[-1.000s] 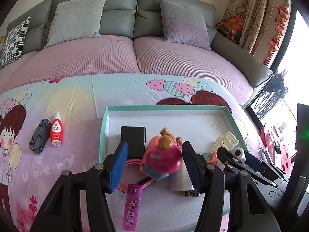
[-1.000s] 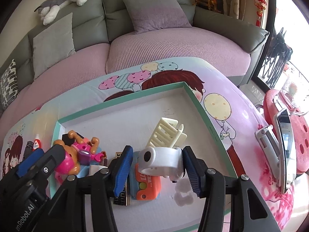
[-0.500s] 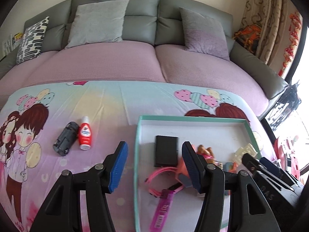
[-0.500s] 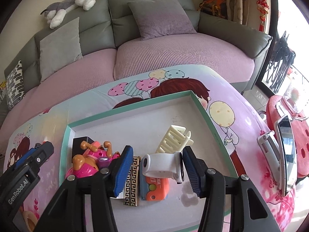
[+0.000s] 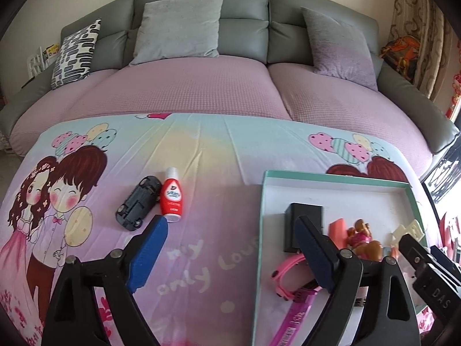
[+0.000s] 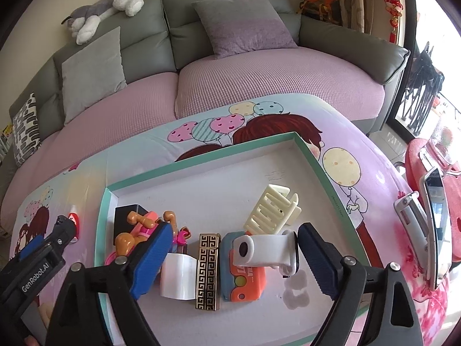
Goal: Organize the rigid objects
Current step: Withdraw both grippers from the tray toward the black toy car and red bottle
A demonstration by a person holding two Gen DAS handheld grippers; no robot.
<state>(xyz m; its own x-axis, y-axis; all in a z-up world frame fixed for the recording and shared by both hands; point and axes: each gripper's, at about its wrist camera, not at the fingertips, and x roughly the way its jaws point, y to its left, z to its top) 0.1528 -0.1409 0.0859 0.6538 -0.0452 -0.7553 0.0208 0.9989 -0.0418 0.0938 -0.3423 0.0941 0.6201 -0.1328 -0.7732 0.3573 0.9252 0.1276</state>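
Note:
In the left wrist view my left gripper hangs over the cartoon tablecloth by the left rim of the teal tray. Its jaws are opening with nothing between them. A dark toy car and a red bottle lie on the cloth just ahead of its left finger. In the right wrist view my right gripper is over the tray, jaws opening. A white holder lies between them untouched, on an orange and blue toy. A pink toy dog lies in the tray.
The tray also holds a black box, a pink lighter, a gold patterned lighter, a white curved piece and a cream hair claw. A phone on a stand is off the table's right edge. A sofa runs behind.
My left gripper swung left out of the tray to the cloth, leaving the pink toy dog behind, and its jaws widened. The right gripper's jaws spread away from the white holder.

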